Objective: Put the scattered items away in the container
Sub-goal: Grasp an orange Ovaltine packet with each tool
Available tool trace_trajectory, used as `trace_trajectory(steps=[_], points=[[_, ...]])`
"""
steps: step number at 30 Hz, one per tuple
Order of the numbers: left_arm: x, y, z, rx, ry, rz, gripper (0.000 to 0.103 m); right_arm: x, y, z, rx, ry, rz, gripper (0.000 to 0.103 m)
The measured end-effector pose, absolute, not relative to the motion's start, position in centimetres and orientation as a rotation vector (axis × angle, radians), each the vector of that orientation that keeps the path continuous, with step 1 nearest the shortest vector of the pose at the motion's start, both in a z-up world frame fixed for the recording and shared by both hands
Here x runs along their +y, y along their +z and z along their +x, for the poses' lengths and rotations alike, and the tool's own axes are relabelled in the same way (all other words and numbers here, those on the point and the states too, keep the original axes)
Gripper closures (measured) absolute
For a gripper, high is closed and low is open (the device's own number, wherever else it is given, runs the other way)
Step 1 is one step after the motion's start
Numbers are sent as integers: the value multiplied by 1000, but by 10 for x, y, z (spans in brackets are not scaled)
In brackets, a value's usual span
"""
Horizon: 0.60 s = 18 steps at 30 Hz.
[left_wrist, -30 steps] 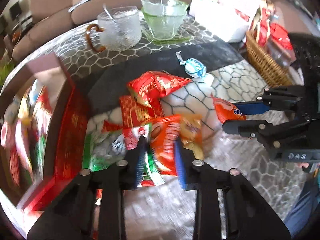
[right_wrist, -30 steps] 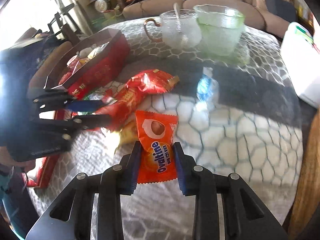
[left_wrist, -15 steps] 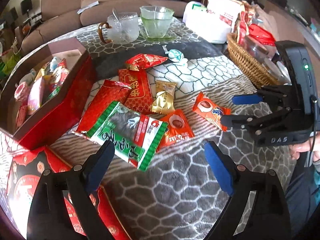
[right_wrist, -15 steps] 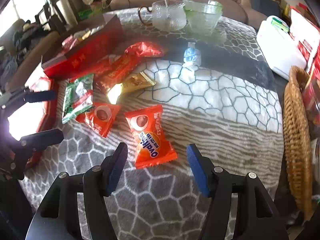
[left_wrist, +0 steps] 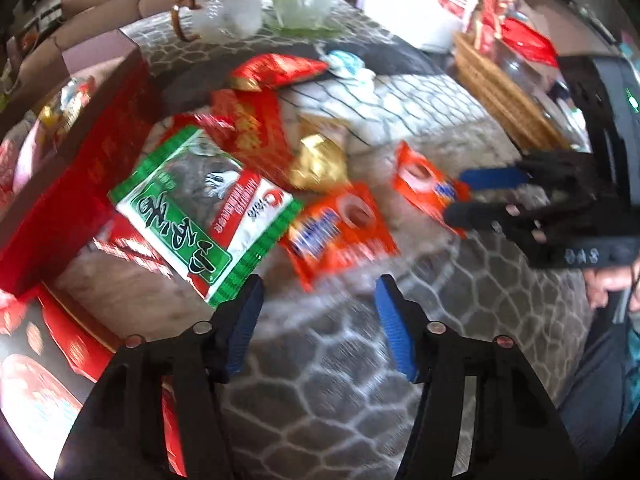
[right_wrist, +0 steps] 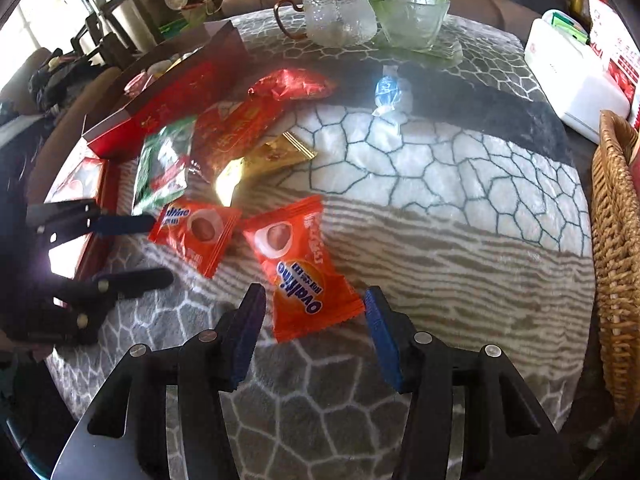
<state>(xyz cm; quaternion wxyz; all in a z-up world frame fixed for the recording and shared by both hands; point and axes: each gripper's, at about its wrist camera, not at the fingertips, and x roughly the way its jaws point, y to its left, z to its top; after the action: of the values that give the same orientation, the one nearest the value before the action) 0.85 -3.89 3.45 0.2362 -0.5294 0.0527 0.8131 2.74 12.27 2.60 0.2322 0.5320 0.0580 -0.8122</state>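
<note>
Left tool [left_wrist: 318, 322]: fingers spread apart, nothing between them, aimed at the nearer orange Ovaltine sachet [left_wrist: 340, 232] at 12 o'clock.
Right tool [right_wrist: 314, 328]: fingers spread apart, empty, straddling the other Ovaltine sachet [right_wrist: 304, 268] without touching it.
Container: red box [right_wrist: 168, 100], at 10 o'clock in the right wrist view, already part filled with sweets.
Scatter: green-and-white packet [left_wrist: 204, 204], gold sachet [left_wrist: 320, 164], red packets [left_wrist: 256, 128] and blue-wrapped candy [right_wrist: 386, 92], all on the desk [right_wrist: 440, 200], several overlapping.
Risk, collision: both tools close together over neighbouring sachets; likely knock if closed at once.
Risk, slip: flat glossy wrappers on soft cloth; easy to pinch cloth or skid the sachet away.
Risk, double pick: green packet's corner just beside the left sachet, possibly overlapping; blur hides it.
Edges: wicker basket [right_wrist: 616, 260] at 3 o'clock, glass bowls [right_wrist: 376, 12] at 12.
Open room: bare cloth at 1 to 2 o'clock.
</note>
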Motion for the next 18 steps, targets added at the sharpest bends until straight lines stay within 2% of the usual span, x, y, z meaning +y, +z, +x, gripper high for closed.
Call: trace_trajectory(steps=[3, 4, 5, 8, 11, 12, 14, 18], points=[[-32, 39, -5, 156, 2213, -1415, 39, 120, 24, 25, 167, -2227, 1458, 50], [-25, 38, -6, 198, 2198, -1401, 33, 118, 24, 24, 172, -2225, 1455, 49], [-17, 36, -7, 255, 2184, -1392, 31, 117, 24, 23, 180, -2225, 1451, 49], [3, 29, -2, 450, 2160, -1358, 30, 113, 25, 24, 225, -2235, 1428, 49], [15, 29, 2, 601, 2096, -1294, 31, 109, 30, 23, 299, -2246, 1378, 43], [19, 28, 3, 626, 2066, -1288, 30, 108, 30, 21, 310, -2235, 1371, 39], [24, 24, 0, 686, 1984, -1302, 30, 108, 27, 16, 306, -2204, 1373, 38], [25, 22, -9, 659, 1906, -1341, 35, 110, 17, 9, 242, -2128, 1406, 36]])
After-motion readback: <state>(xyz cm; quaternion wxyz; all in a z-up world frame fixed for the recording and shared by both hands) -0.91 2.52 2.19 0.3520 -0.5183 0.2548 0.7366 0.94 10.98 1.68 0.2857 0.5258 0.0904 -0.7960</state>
